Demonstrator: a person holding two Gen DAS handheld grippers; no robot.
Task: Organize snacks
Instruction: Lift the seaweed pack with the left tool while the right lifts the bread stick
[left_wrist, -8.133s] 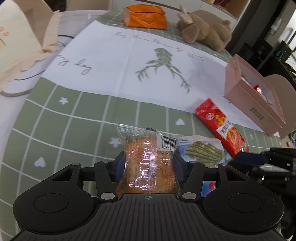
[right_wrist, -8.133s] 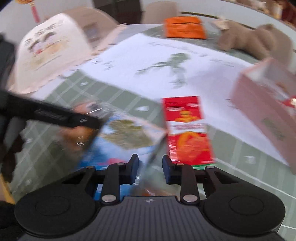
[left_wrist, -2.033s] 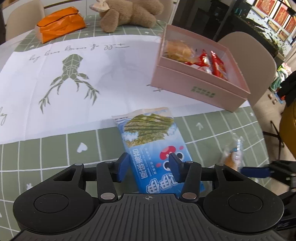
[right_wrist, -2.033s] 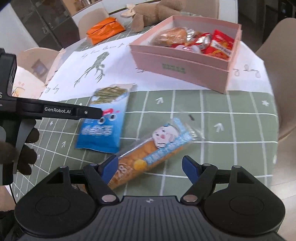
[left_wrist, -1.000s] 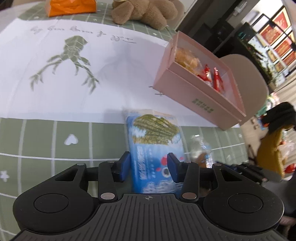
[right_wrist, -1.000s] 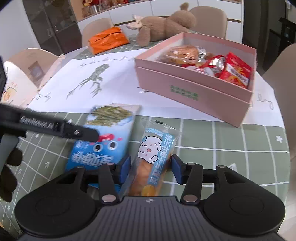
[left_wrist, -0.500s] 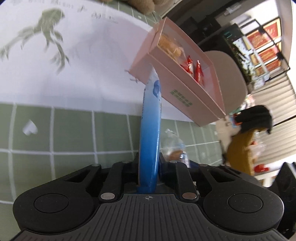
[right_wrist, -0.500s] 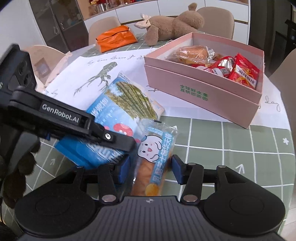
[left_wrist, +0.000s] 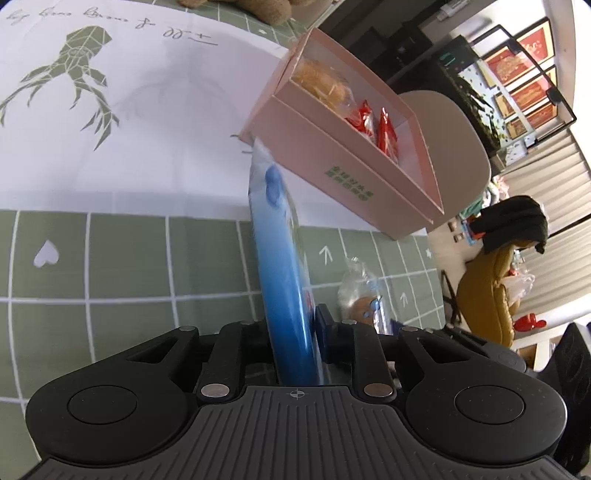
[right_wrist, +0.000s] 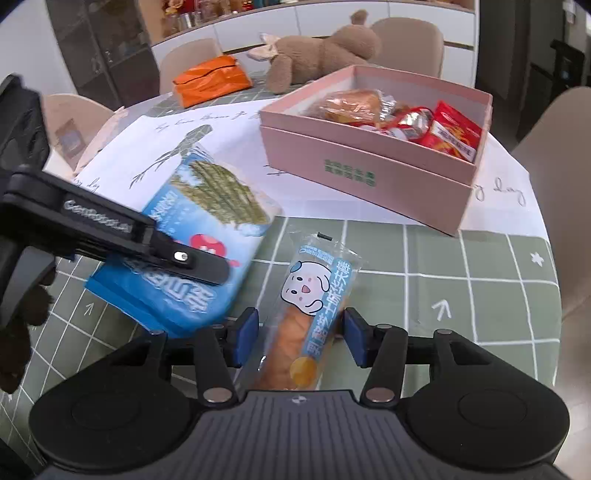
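- The blue seaweed snack bag (right_wrist: 207, 236) was lifted off the green checked tablecloth (right_wrist: 461, 295), held edge-on in the left wrist view (left_wrist: 284, 280) and tilted in the right wrist view, its top end pointing toward the pink box (right_wrist: 369, 173).
- The left gripper (left_wrist: 295, 332) had the bag's lower end between its jaws; the jaws stood nearly together with the pads against the bag, easing slightly apart; a dark gloved hand (right_wrist: 22, 325) showed behind it at the left edge of the right wrist view.
- The long bread snack in the clear wrapper with a cartoon dog (right_wrist: 314, 306) lay on the tablecloth just beside the blue bag; the right gripper (right_wrist: 301, 336) straddled its near end, jaws partly open, pads close to the wrapper on both sides; firm contact could not be confirmed.
- The pink box sat on the white printed paper sheet (right_wrist: 236, 122), well apart from both grippers; it held a wrapped bun (right_wrist: 351, 103) and red snack packs (right_wrist: 454, 133).
- Beyond the box: a brown plush toy (right_wrist: 317, 55); an orange package (right_wrist: 210, 79); beige chairs (right_wrist: 406, 40) around the table.
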